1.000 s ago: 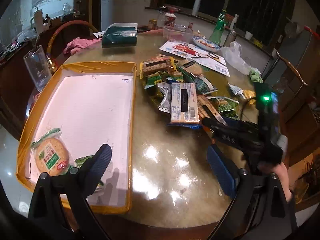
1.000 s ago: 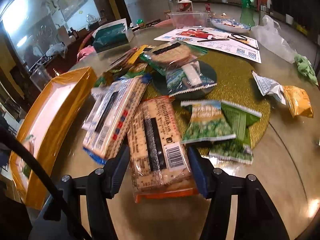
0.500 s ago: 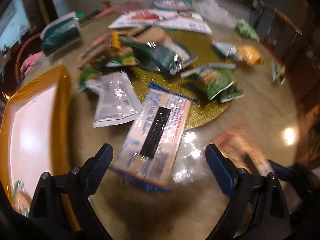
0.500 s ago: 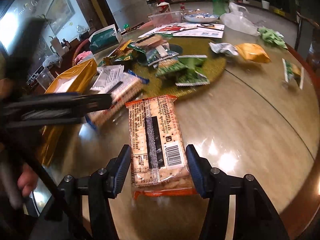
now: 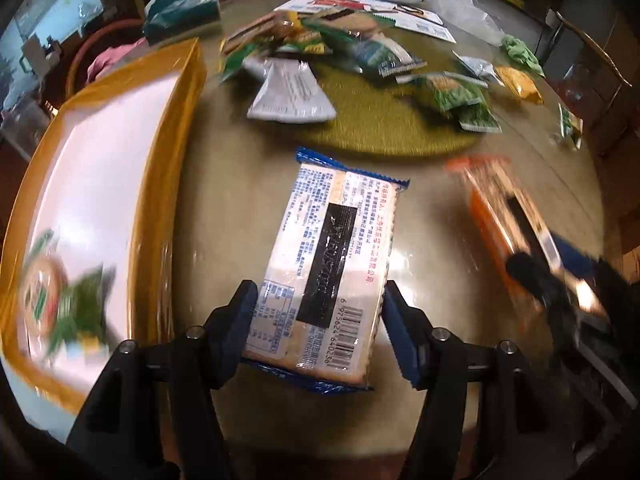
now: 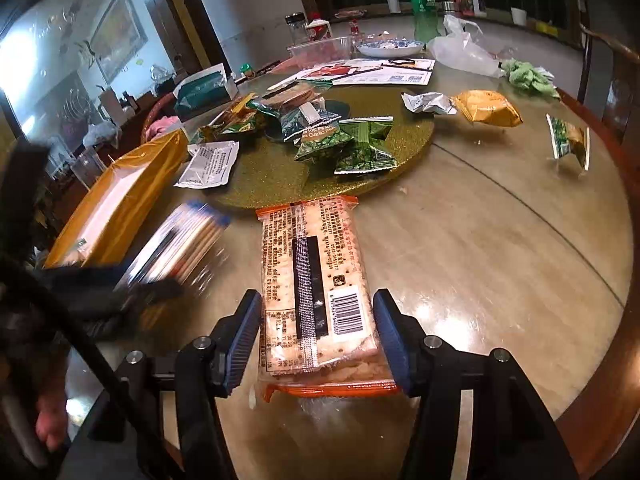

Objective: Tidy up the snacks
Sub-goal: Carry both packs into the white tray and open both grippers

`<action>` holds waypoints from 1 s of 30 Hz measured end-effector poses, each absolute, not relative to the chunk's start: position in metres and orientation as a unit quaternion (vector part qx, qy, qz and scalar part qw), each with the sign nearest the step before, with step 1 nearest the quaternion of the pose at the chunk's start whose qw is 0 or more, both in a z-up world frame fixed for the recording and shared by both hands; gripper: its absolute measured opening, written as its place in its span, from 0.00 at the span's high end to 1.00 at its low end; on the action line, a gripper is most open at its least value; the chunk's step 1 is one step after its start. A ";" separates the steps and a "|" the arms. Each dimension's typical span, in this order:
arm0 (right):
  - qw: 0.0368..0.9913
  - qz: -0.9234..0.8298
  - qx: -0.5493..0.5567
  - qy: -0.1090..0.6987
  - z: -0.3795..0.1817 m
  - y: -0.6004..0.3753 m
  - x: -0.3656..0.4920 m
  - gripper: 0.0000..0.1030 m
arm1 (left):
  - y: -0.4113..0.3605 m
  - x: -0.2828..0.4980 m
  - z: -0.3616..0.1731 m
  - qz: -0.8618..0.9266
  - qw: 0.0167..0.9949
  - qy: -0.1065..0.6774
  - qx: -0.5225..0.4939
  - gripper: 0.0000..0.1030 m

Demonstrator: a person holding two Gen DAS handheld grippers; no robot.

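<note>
- At far left, the yellow-rimmed tray (image 5: 188,76) holds only a round cracker pack (image 5: 40,300) in its near corner; I judge it the collecting place, with most of its floor unused.
- Centre, your left gripper (image 5: 316,312) has just been closing around the blue-edged cracker pack (image 5: 332,264) on the table (image 5: 432,208); its pads meet the long sides.
- Right, your right gripper (image 6: 316,324) brackets the orange-edged cracker pack (image 6: 312,280); whether it pinches, I cannot tell.

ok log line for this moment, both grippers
left gripper: closing around blue cracker pack | right gripper: shut on orange cracker pack | tray: one snack
</note>
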State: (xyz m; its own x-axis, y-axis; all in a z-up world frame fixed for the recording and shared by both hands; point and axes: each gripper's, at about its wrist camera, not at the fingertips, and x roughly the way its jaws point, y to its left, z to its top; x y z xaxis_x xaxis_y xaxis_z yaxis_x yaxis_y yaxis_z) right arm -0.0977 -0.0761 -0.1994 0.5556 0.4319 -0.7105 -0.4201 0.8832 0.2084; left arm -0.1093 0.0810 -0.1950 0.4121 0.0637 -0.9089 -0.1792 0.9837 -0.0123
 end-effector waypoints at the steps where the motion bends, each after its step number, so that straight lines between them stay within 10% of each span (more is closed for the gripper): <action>1: 0.882 0.237 0.004 0.407 -0.199 -0.074 -0.096 0.41 | 0.081 -0.113 -0.195 0.062 0.838 0.539 -0.058 0.30; 30: 0.894 0.232 0.022 0.382 -0.175 -0.060 -0.119 0.44 | 0.107 -0.163 -0.155 0.052 0.892 0.436 -0.110 0.46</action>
State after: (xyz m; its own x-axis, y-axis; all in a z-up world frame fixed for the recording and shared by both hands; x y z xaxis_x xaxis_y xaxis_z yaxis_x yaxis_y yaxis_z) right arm -0.1188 -0.0599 -0.1753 0.6005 0.4318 -0.6730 -0.3987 0.8913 0.2160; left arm -0.1628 0.1071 -0.1551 0.6150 -0.0032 -0.7886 -0.1890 0.9702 -0.1514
